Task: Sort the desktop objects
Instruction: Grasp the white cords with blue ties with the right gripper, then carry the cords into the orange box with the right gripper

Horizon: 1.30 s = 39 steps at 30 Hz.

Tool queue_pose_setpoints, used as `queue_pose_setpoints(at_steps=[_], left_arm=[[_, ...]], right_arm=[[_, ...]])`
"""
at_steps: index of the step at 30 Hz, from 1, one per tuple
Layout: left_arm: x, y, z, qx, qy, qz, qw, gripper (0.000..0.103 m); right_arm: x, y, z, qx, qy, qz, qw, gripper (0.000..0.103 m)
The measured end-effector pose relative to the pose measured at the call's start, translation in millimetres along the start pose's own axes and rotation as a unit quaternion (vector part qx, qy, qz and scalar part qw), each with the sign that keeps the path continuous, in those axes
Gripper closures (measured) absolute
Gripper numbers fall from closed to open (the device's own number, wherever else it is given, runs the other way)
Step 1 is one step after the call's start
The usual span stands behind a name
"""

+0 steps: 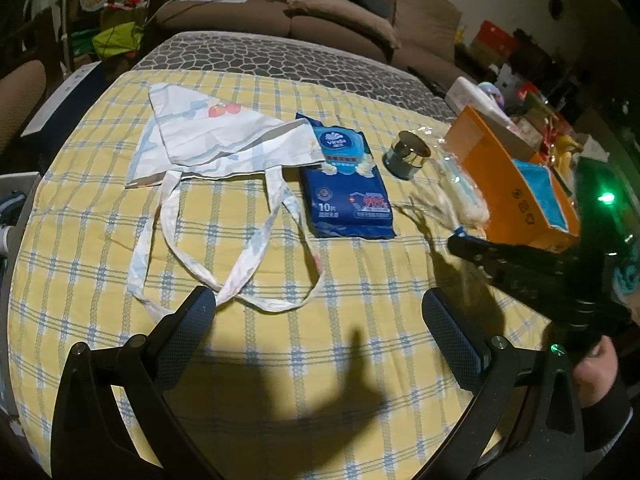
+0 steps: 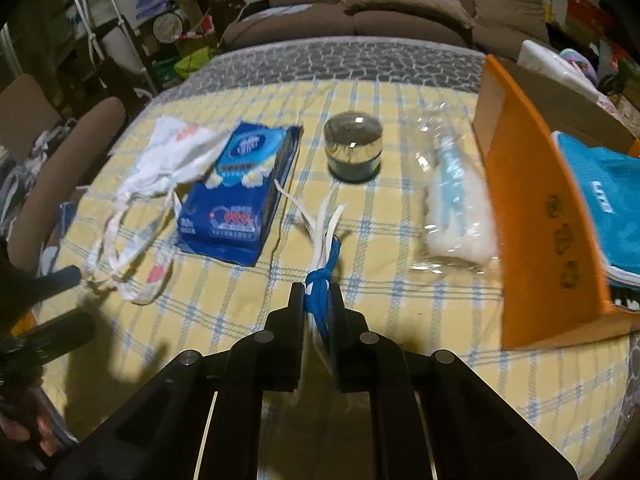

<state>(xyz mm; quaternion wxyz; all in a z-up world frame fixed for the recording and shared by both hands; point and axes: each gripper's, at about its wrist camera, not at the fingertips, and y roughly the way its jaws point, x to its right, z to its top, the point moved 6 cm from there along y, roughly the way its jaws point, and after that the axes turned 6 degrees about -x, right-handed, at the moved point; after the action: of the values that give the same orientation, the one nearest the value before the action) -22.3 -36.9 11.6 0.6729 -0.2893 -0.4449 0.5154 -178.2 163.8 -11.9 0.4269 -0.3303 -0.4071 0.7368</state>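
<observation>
My right gripper [image 2: 318, 292] is shut on a bundle of white strips tied with a blue band [image 2: 322, 248] and holds it above the table; the gripper also shows in the left wrist view [image 1: 460, 242]. My left gripper [image 1: 320, 308] is open and empty above the cloth, near the handles of a white tote bag [image 1: 208, 140]. A blue wet-wipes pack [image 1: 346, 184] [image 2: 240, 188], a round gold-rimmed jar [image 1: 408, 154] [image 2: 353, 146] and a clear bag with white and blue contents [image 2: 456, 200] lie on the table. An orange box [image 2: 532, 200] [image 1: 508, 184] holds a blue cloth [image 2: 604, 200].
The table wears a yellow checked cloth [image 1: 280, 360] over a grey patterned cover [image 1: 280, 56]. A brown sofa [image 2: 400, 8] stands behind. A chair [image 2: 68, 160] is at the left edge. Clutter lies past the orange box at the right.
</observation>
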Motion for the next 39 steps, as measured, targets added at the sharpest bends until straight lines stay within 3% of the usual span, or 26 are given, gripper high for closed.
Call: queue_pose_setpoints(at_steps=[6, 16, 23, 30, 39], left_arm=[[23, 0, 2, -0.003, 0.014, 0.010, 0.9998, 0.000], [78, 13, 20, -0.005, 0.042, -0.005, 0.9991, 0.000], [112, 42, 36, -0.022, 0.054, -0.026, 0.9979, 0.000], [147, 79, 58, -0.041, 0.106, -0.005, 0.9935, 0.000], [173, 123, 77, -0.057, 0.093, -0.001, 0.9941, 0.000]], right_arm=[[16, -37, 2, 0.021, 0.025, 0.010, 0.999, 0.093], [54, -92, 7, 0.052, 0.069, 0.025, 0.996, 0.093], [81, -113, 3, 0.065, 0.083, 0.021, 0.994, 0.093], [98, -128, 2, 0.075, 0.073, 0.010, 0.994, 0.092], [126, -135, -2, 0.086, 0.078, 0.003, 0.993, 0.092]])
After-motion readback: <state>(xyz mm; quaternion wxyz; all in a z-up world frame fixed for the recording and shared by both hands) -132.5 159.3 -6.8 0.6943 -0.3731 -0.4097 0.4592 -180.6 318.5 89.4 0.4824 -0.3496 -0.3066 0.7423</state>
